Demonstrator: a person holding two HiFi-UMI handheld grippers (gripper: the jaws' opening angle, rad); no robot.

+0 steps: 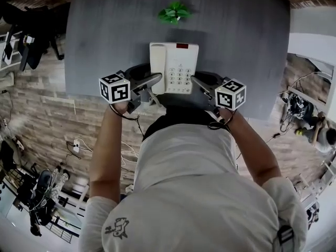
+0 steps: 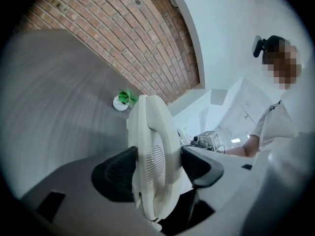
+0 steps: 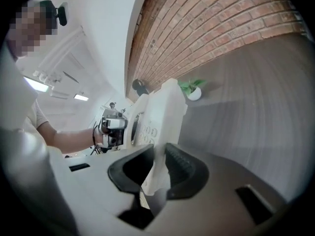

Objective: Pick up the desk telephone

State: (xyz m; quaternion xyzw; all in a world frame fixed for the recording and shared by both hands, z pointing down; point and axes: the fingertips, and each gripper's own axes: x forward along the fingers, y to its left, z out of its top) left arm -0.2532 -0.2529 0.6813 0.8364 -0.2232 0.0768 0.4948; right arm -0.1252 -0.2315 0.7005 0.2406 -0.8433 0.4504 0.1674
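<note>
Two grippers are lifting the desk telephone (image 1: 174, 67) by its opposite sides.
Nearest, the left gripper (image 2: 158, 166) is pinching the rounded, grille-slotted handset side between its ribbed black pads, jaws set wide. The right gripper (image 3: 158, 168) is pinching the thin right edge of the base, jaws narrow. The telephone, smooth cream plastic with a keypad, is hanging between them and appears clear of the matte grey table (image 1: 105, 35). The pickup is judged under way; the next move calls for an even, level rise. Beyond is standing a small potted plant (image 1: 174, 13).
</note>
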